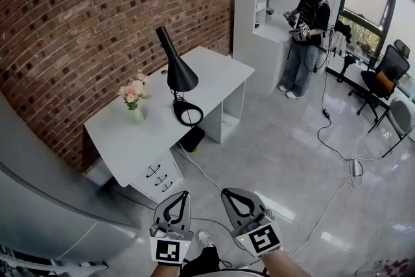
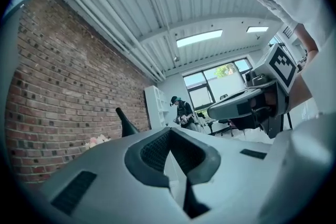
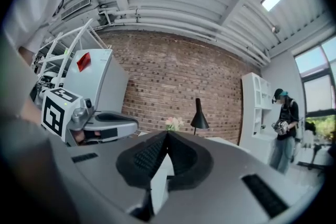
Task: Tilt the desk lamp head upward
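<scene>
The left gripper (image 1: 182,198) and right gripper (image 1: 228,195) both have their jaws pressed together on nothing. They are held side by side, well short of the desk (image 1: 214,71). The lamp (image 1: 181,77) stands mid-desk with its head drooping over its base, and flowers (image 1: 133,93) stand near it on the desk. The task looks to be at the approach step. The next move calls for closing in on the desk, parting one pair of jaws and taking the head to lift it.

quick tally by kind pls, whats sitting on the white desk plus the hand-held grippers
desk lamp: 1
flower bouquet: 1
hand-held gripper: 2 (left hand-held gripper, right hand-held gripper)
total: 4
</scene>
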`<state>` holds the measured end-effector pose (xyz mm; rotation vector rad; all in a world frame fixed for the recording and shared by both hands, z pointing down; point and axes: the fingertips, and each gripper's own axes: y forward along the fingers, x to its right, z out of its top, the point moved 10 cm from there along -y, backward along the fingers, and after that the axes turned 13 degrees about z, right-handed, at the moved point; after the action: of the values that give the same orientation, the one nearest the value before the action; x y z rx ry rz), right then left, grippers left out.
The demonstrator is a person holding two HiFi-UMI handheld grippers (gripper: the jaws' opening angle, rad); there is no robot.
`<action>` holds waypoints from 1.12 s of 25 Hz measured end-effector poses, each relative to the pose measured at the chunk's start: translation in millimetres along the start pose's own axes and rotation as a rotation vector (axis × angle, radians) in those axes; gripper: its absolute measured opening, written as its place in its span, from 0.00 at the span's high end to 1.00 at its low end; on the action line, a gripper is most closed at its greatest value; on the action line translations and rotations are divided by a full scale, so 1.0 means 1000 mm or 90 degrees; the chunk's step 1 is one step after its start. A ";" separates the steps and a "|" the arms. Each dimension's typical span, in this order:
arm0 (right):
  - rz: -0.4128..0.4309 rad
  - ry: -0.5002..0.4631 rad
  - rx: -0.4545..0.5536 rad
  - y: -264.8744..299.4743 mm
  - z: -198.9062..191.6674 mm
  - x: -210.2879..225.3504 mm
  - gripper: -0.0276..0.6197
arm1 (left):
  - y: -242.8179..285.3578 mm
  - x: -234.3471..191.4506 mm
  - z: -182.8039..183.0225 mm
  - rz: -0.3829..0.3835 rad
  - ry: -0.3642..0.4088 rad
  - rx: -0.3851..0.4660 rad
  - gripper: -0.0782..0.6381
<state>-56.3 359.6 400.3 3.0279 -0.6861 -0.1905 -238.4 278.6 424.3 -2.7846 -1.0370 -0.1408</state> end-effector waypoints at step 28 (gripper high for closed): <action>-0.061 0.009 -0.033 0.129 -0.004 0.091 0.93 | 0.115 -0.099 -0.050 -0.007 0.027 0.014 0.88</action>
<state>-29.8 204.2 401.5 3.0113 -0.5273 -0.1870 -239.6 120.0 444.4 -2.7449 -1.0374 -0.1874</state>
